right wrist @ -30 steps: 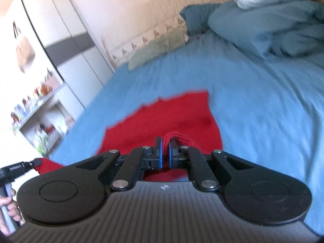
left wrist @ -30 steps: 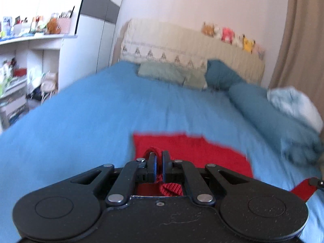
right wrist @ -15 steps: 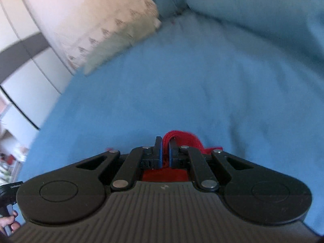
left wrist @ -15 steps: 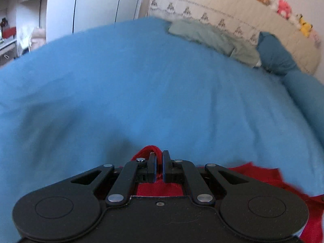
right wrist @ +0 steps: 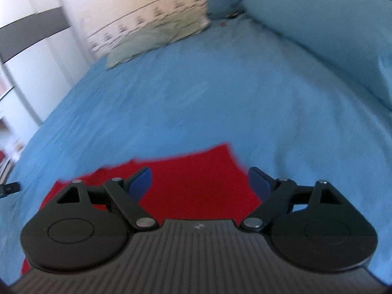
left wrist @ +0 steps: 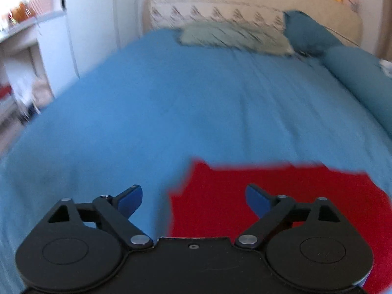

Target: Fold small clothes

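left gripper [left wrist: 193, 197] was spread wide, nothing btwn its blue pads [left wrist: 129, 199]. right gripper [right wrist: 199, 183] was wide apart too, also empty. red garment [left wrist: 274, 196] lay flat on the blue bedsheet [left wrist: 183, 103], under and just ahead of both tools, w/ its left edge btwn the left tool's pads. green pillow [left wrist: 232, 38] and dark blue pillow [left wrist: 308, 34] sat by the headboard [left wrist: 245, 7], well apart from the garment. frames were blurred.

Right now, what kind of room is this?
Most likely a bedroom: a bed with a blue bedspread, pillows at the headboard, and a white wardrobe beside it.
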The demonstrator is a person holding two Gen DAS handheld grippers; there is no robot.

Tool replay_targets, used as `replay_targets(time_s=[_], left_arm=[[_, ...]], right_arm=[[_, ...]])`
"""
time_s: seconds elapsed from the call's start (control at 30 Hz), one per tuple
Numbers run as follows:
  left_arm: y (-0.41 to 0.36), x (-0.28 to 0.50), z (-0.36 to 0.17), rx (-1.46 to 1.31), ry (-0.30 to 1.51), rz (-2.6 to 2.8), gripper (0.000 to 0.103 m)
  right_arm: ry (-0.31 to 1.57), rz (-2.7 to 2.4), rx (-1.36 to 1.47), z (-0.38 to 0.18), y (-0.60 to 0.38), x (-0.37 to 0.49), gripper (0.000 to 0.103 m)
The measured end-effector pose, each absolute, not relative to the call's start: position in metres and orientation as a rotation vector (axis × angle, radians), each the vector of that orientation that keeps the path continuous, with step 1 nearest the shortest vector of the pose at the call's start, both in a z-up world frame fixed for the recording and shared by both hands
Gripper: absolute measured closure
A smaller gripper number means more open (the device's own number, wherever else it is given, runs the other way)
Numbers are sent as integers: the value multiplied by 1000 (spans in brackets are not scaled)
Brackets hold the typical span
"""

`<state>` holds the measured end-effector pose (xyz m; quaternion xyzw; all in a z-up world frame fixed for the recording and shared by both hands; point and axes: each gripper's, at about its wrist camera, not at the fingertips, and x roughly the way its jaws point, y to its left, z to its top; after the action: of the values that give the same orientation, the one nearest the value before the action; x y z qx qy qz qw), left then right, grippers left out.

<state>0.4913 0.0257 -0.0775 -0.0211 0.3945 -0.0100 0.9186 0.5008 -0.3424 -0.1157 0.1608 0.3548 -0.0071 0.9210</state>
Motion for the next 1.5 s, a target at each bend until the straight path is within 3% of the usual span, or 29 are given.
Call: replay_targets(time_s=[0.17,0.33,0.43,0.67,0.8,1.2,1.4,1.5], left_arm=[[10,459,-125,-86,962,-46,8],[13,454,-155,-52,1026,-16,7],[16,458,-154,-64,1041,-18,6],[-6,456,-103,22,1008,15,6],[-28,441,-76,88,985,45,1],[-108,446,-115,128,1047,-113,0],[-132,472,-139,178,1062,-137,0],[-132,484,-152,166,1090,-114,0]], right_arm=[[847,-29,276,-149,-308,479,2],[866,-132,342,-180,-339,463,5],[876,-118,344,-176,-349,457,13],[850,-112,286,-126,-364,439,9],[882,-114,228,-105,-374,412,7],[1004,-67,338,-169,-377,413,11],[995,14,276,-175,-367,427,30],[1006,51,235,-174,-365,433,47]])
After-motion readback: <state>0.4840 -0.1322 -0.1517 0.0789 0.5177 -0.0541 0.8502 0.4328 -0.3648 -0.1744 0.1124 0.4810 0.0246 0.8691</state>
